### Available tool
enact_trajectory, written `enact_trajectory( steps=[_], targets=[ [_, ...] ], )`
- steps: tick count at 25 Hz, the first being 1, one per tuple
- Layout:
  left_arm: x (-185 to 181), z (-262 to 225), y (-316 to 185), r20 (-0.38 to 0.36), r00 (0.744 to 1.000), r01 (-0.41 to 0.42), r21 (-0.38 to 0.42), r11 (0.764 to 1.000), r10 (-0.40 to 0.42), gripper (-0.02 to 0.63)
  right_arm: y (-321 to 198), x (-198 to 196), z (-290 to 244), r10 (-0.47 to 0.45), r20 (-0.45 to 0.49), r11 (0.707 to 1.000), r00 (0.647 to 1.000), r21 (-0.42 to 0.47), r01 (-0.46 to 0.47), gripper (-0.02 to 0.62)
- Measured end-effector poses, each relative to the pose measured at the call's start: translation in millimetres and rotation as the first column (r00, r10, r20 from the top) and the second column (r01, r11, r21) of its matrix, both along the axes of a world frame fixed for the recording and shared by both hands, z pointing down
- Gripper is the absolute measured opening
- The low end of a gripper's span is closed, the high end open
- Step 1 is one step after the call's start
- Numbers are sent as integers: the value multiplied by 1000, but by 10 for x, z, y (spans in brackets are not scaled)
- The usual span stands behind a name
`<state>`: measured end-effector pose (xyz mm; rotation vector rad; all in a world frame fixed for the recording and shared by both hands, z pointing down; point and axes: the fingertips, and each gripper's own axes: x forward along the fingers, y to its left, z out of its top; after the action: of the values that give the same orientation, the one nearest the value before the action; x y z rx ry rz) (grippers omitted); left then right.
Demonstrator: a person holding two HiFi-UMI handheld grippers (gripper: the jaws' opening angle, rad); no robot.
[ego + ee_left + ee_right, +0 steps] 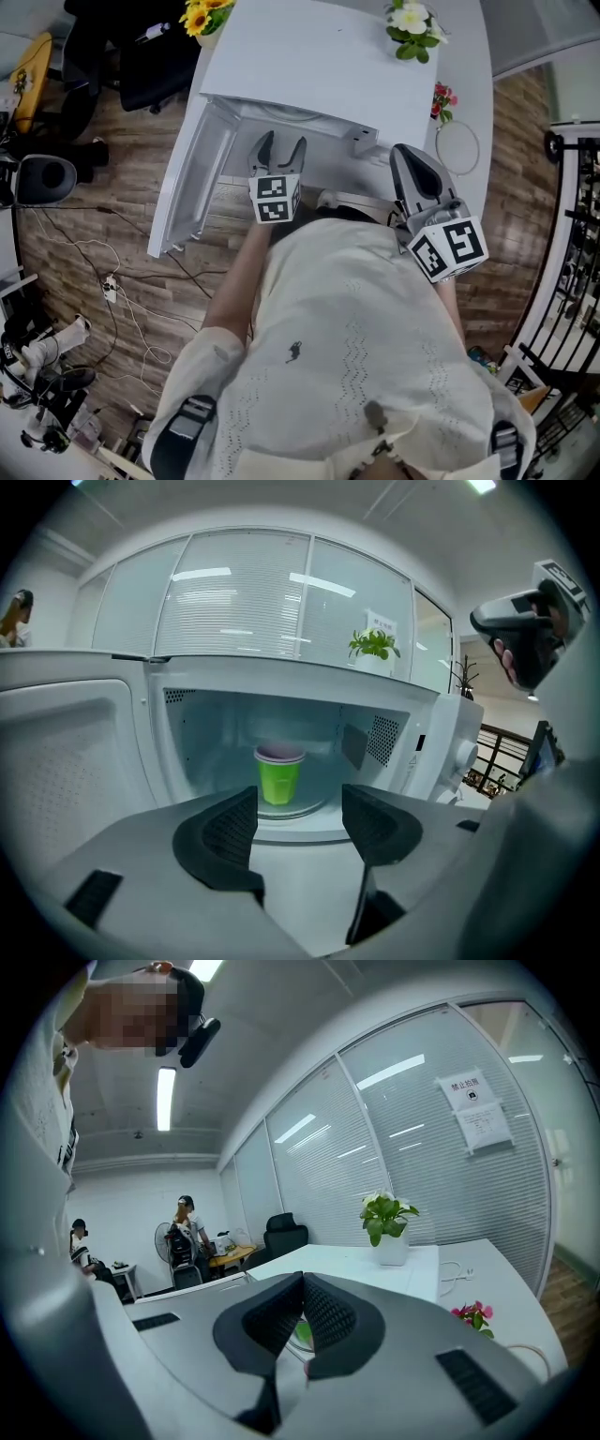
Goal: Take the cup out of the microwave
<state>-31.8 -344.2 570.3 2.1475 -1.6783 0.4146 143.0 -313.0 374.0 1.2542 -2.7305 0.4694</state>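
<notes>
Cup (278, 778), green with a pale purple rim, stands upright on the glass turntable (309, 808) at the middle of the microwave (441, 733) cavity floor, clear of both side walls and the back wall. Nothing touches it. The microwave door (66, 761) is swung fully open to the left side.

The left gripper (298, 810) sits just outside the cavity's front edge and points in at the cup. Its jaws stand wide apart with nothing between the pads, and the cup shows in the gap, well behind them. In the head view the same gripper (281, 150) reaches under the front edge of the microwave top.

The right gripper (302, 1281) has its jaws brought together at the tips and holds nothing. It is out to the right of the microwave, above the white table (487, 1283), and aims across the tabletop toward a potted plant (387, 1227) near the far edge. A small bunch of pink flowers (473, 1314) and a loop of white cable (457, 150) lie by the table's right edge
</notes>
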Motion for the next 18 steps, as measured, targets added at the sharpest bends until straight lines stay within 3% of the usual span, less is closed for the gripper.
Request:
enact_trajectory(
  steps=[5,18],
  targets=[
    [-24,117,-208,1,999,43,-10,999,-43,296,-85,26,-11,-16,-15,1000,1000,9,16,9],
    [-62,443,-601,63,996,65,-60,996,-61,296,-239,126,87,-29,-32,1000,999,-6,29,9]
  ],
)
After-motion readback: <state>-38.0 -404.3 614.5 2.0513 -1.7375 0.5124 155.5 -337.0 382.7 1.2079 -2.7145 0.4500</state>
